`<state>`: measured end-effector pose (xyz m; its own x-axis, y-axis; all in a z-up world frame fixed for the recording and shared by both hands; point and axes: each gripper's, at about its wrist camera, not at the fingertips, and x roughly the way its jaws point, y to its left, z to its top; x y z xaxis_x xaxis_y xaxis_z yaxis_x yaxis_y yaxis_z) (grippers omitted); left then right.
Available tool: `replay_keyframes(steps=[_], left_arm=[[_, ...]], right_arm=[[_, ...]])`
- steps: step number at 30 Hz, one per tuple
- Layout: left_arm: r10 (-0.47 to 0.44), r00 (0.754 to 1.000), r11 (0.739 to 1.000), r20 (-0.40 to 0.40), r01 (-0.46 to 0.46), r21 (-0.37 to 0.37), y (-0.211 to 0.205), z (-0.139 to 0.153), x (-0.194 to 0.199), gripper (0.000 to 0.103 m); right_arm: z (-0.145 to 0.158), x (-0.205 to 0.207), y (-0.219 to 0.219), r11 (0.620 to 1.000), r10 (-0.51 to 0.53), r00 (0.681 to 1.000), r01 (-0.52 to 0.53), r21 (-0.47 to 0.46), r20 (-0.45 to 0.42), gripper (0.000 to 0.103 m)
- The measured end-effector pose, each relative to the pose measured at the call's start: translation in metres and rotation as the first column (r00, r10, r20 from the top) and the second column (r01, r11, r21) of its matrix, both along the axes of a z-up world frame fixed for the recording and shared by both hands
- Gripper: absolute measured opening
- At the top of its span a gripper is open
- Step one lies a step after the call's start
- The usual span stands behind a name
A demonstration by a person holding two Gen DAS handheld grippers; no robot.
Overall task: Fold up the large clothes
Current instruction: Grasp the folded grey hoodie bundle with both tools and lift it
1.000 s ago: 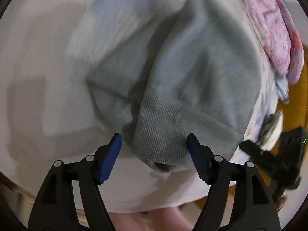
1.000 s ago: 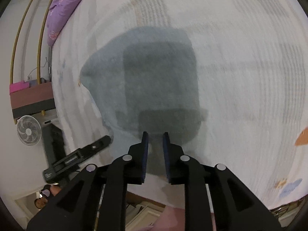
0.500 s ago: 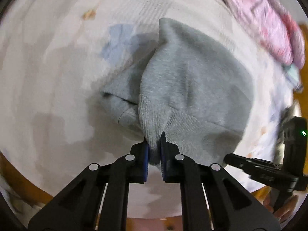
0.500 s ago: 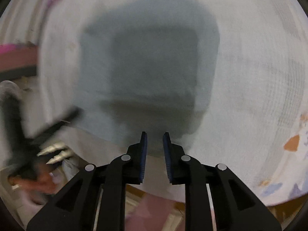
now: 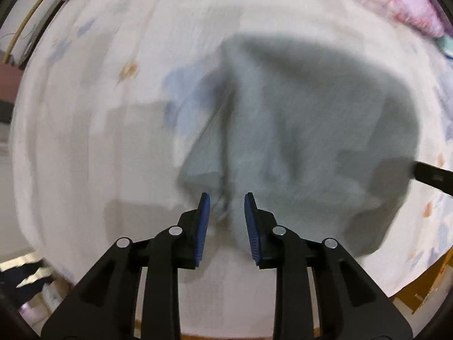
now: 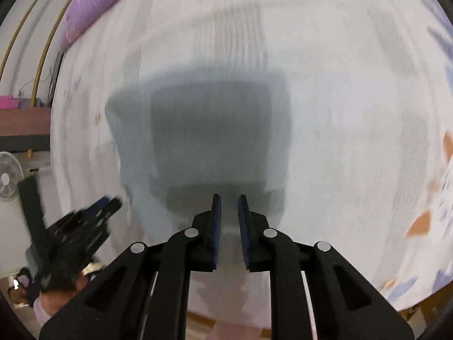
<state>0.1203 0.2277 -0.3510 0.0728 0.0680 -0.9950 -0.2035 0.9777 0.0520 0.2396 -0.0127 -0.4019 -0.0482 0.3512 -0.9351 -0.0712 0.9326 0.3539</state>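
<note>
A grey sweater lies folded on a white patterned bed sheet. It also shows in the right wrist view as a squarish folded block. My left gripper is partly open over the sweater's near edge, with nothing between the fingers. My right gripper stands at the sweater's near edge with a narrow gap between its fingers; the frames are blurred and no cloth shows in the gap. The left gripper also shows in the right wrist view at the lower left.
A pink-purple quilt lies at the far side of the bed; it also shows in the right wrist view. A white fan and a dark low shelf stand beside the bed at the left. The bed's near edge runs below the grippers.
My left gripper closed on the sweater's ribbed hem, then opened and let it go. The sweater now lies flatter. Both views have moved and are blurred.
</note>
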Motion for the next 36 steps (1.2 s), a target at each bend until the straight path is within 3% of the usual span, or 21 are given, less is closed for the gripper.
replay_keyframes(steps=[2,6,9,10,11,12,13,14,16,20,22,24,26,28,30,31,32,35,36], left_arm=[[-0.005,1.0,0.999,0.027,0.006,-0.054,-0.009,-0.01,0.022,0.026],[-0.028,1.0,0.998,-0.004,0.027,-0.062,-0.022,-0.063,0.05,0.024],[0.032,0.999,0.989,0.011,-0.03,-0.144,-0.006,-0.057,0.045,0.025],[0.05,0.999,0.986,0.012,-0.047,-0.16,0.001,-0.052,0.041,0.03],[0.067,0.998,0.984,0.007,-0.065,-0.166,0.007,-0.048,0.037,0.036],[0.074,0.997,0.983,0.0,-0.073,-0.169,0.012,-0.044,0.033,0.049],[0.077,0.997,0.983,-0.006,-0.077,-0.169,0.014,-0.041,0.031,0.064],[0.08,0.997,0.983,-0.01,-0.08,-0.164,0.016,-0.039,0.028,0.07],[0.088,0.996,0.98,-0.003,-0.087,-0.179,0.021,-0.032,0.022,0.074],[0.084,0.996,0.976,0.008,-0.08,-0.203,0.046,-0.031,0.013,0.083],[0.077,0.997,0.974,0.03,-0.068,-0.217,0.056,-0.034,0.017,0.084],[0.07,0.996,0.957,0.064,-0.049,-0.286,0.063,-0.035,0.016,0.084],[0.08,0.989,0.926,0.127,-0.027,-0.377,0.074,-0.047,0.024,0.084],[0.09,0.988,0.885,0.125,-0.022,-0.464,0.085,-0.065,0.031,0.09],[0.098,0.984,0.829,0.148,0.001,-0.559,0.096,-0.073,0.028,0.095],[0.094,0.985,0.814,0.148,0.009,-0.581,0.1,-0.074,0.026,0.095],[0.092,0.986,0.777,0.139,0.016,-0.629,0.104,-0.074,0.021,0.095],[0.09,0.996,0.572,-0.018,-0.067,-0.818,0.104,-0.093,0.0,0.094],[0.084,0.995,0.559,-0.046,-0.085,-0.825,0.097,-0.096,-0.008,0.094]], right_arm=[[-0.029,0.008,0.007,0.999,-0.011,1.0,0.011,-0.043,0.0,0.008],[-0.026,0.009,0.01,1.0,-0.018,1.0,0.018,-0.018,-0.018,0.008],[-0.021,0.01,-0.006,0.998,-0.044,0.997,0.047,0.04,-0.071,0.012],[-0.017,0.012,-0.009,0.996,-0.053,0.995,0.059,0.063,-0.085,0.022],[-0.012,0.013,-0.011,0.991,-0.066,0.993,0.078,0.113,-0.1,0.045],[-0.009,0.015,-0.012,0.984,-0.074,0.993,0.089,0.153,-0.097,0.058],[0.0,0.016,-0.015,0.98,-0.081,0.995,0.09,0.176,-0.058,0.08],[0.008,0.016,-0.017,0.983,-0.075,0.997,0.075,0.17,-0.01,0.086],[0.013,0.02,-0.017,0.989,-0.043,0.999,0.038,0.142,0.032,0.091],[-0.002,0.021,-0.026,0.995,-0.038,0.999,0.034,0.094,0.036,0.092],[-0.016,0.02,-0.034,0.991,-0.031,0.999,0.028,0.133,0.018,0.092],[-0.026,0.019,-0.04,0.98,-0.042,0.999,0.04,0.195,0.005,0.092],[-0.046,0.021,-0.046,0.969,-0.047,0.999,0.051,0.242,-0.021,0.092],[-0.057,0.023,-0.047,0.946,-0.048,0.998,0.057,0.319,-0.036,0.092],[-0.072,0.024,-0.045,0.901,-0.045,0.996,0.075,0.427,-0.079,0.093],[-0.083,0.023,-0.04,0.875,-0.033,0.993,0.082,0.477,-0.111,0.097],[-0.088,0.021,-0.037,0.867,-0.03,0.993,0.084,0.491,-0.117,0.097],[-0.085,0.013,-0.027,0.877,0.011,0.996,0.03,0.479,-0.083,0.097],[-0.084,0.007,-0.026,0.878,0.027,0.995,0.025,0.479,-0.1,0.097]])
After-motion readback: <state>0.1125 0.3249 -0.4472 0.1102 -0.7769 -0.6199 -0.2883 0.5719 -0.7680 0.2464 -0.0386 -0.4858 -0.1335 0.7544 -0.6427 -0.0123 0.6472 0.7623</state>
